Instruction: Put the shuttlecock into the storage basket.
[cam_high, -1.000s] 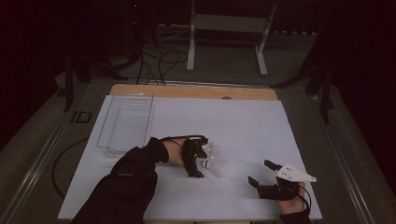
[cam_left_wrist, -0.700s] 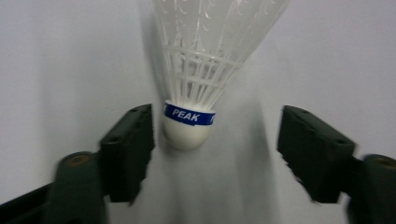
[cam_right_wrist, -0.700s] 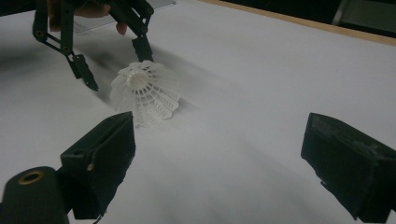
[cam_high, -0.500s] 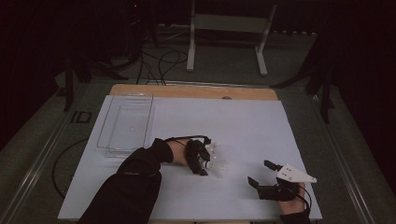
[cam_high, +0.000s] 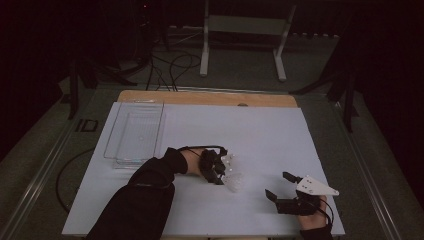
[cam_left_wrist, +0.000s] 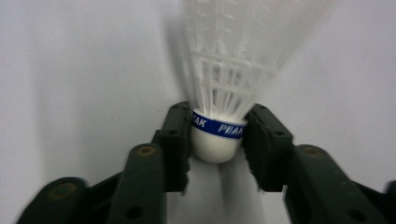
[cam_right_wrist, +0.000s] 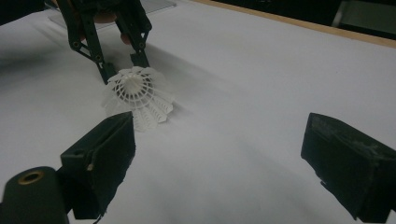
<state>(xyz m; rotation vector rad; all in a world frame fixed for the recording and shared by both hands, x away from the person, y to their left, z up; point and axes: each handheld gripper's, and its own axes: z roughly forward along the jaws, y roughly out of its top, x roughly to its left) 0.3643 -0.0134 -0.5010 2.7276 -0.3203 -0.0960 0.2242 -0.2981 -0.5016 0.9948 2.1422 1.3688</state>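
Far left of the shuttlecock (cam_high: 233, 181) sits the clear tray (cam_high: 134, 136), near the table's (cam_high: 260, 130) far left corner and holding nothing that can be seen. Next comes the left gripper (cam_high: 218, 172), whose jaws have just been closing; they now clamp the shuttlecock's white cork base at its blue band (cam_left_wrist: 218, 127), 1 pad on each side. The skirt points away from the hand, low over the white surface. That suggests the pick is secured and a lift can follow. Compared with 1 second ago, the 2 jaws have drawn in from wide apart around the shuttlecock. To the shuttlecock's right, the right gripper (cam_high: 278, 186) rests on the table with jaws apart, gripping nothing, unmoved.
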